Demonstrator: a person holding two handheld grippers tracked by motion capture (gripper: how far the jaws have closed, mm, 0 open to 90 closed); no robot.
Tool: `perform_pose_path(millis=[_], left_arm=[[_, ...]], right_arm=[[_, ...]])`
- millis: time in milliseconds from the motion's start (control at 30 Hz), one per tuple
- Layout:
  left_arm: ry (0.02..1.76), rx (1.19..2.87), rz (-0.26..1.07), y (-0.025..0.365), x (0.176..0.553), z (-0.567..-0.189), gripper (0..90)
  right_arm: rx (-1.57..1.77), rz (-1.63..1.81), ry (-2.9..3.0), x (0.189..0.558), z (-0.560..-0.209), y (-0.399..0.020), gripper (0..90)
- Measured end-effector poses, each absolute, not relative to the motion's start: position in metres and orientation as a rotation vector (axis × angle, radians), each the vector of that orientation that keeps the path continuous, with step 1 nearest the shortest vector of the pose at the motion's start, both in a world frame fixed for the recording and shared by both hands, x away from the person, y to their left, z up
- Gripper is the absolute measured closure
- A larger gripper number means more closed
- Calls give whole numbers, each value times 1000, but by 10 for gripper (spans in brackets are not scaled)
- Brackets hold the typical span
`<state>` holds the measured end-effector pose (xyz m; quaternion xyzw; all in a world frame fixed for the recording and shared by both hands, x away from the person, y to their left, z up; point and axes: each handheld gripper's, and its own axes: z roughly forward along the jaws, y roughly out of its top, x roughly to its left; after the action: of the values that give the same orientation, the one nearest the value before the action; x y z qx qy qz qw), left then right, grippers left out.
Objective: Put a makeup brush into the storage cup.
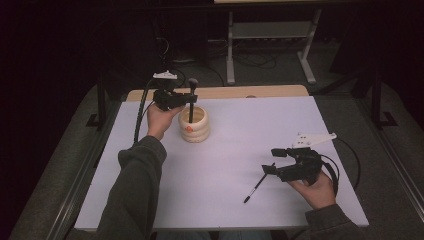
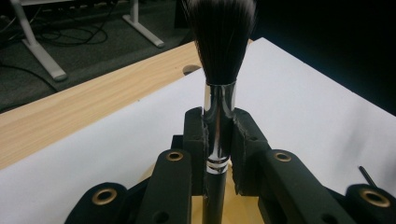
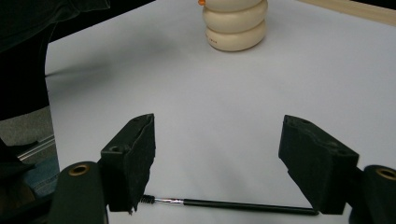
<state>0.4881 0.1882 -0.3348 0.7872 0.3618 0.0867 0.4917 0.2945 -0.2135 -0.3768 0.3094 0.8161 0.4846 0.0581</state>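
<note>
My left gripper (image 1: pixel 188 100) is shut on a black-handled makeup brush (image 1: pixel 192 95), which stands upright with its lower end inside a cream ribbed holder (image 1: pixel 194 126). In the left gripper view the pads (image 2: pixel 196 135) clamp the brush's silver ferrule (image 2: pixel 219 105), with the dark bristles (image 2: pixel 219 28) above. My right gripper (image 1: pixel 272 161) hovers open at the table's right. A thin black brush (image 1: pixel 257 186) lies flat on the white sheet just in front of it. In the right gripper view that thin brush (image 3: pixel 233 204) lies crosswise below my open gripper (image 3: pixel 217 158), untouched.
A white sheet (image 1: pixel 240 130) covers the table, with a wooden strip (image 1: pixel 260 91) along the far edge. The holder (image 3: pixel 236 23) carries a small orange mark (image 1: pixel 188 128). Metal table legs (image 1: pixel 230 45) and cables sit on the dark floor beyond.
</note>
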Motion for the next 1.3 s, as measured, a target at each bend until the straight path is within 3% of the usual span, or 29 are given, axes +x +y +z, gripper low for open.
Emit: perform_pose_path(millis=[1300], left_arm=[[913,1962,197,184,485,-359,776]], right_arm=[[930,1461,2483,294,-377,-211,262]])
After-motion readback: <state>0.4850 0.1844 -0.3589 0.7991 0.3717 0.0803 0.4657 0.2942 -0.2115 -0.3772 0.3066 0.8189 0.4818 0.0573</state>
